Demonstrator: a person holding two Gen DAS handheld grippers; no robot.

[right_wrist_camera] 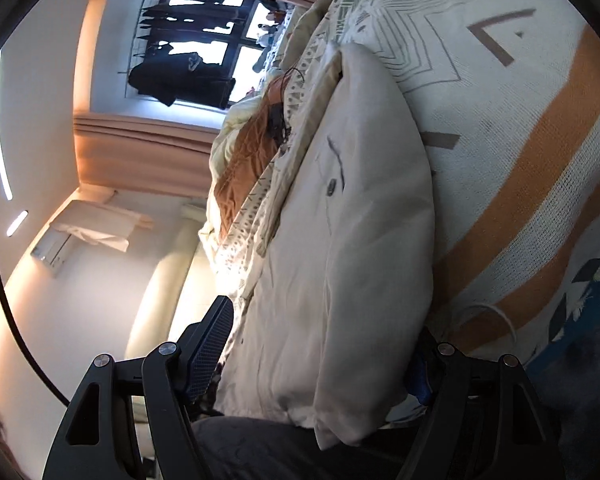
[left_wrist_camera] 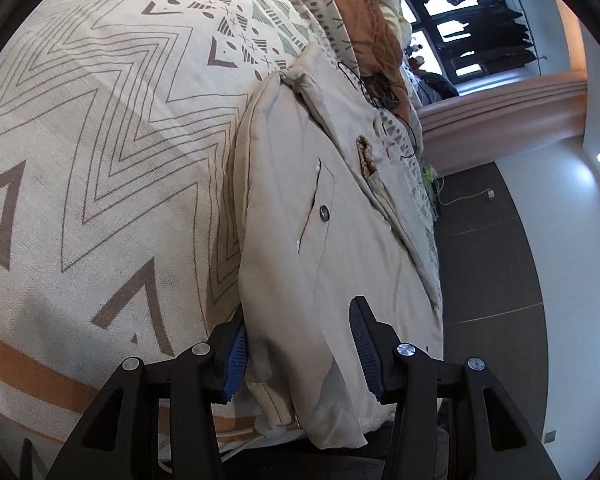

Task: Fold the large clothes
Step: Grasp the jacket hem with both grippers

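Note:
A padded beige jacket (left_wrist_camera: 284, 184) with a snap-button pocket lies folded lengthwise on the patterned bedspread (left_wrist_camera: 100, 160). My left gripper (left_wrist_camera: 300, 316) holds its near end. One blue pad (left_wrist_camera: 234, 360) sits under the fold's edge and the other pad (left_wrist_camera: 363, 344) presses on top. In the right wrist view the same jacket (right_wrist_camera: 359, 200) fills the space between the fingers of my right gripper (right_wrist_camera: 323, 320). One finger (right_wrist_camera: 212, 344) stands against the jacket's side. The other finger is mostly hidden behind the thick fabric, near the bedspread (right_wrist_camera: 519, 160).
An orange quilt (left_wrist_camera: 363, 20) and a pale duvet (right_wrist_camera: 220, 140) are bunched at the far end of the bed, with a black cord (left_wrist_camera: 379, 88) over them. Beyond are curtains, a window with dark hanging clothes (right_wrist_camera: 188, 60), and dark floor (left_wrist_camera: 491, 260) beside the bed.

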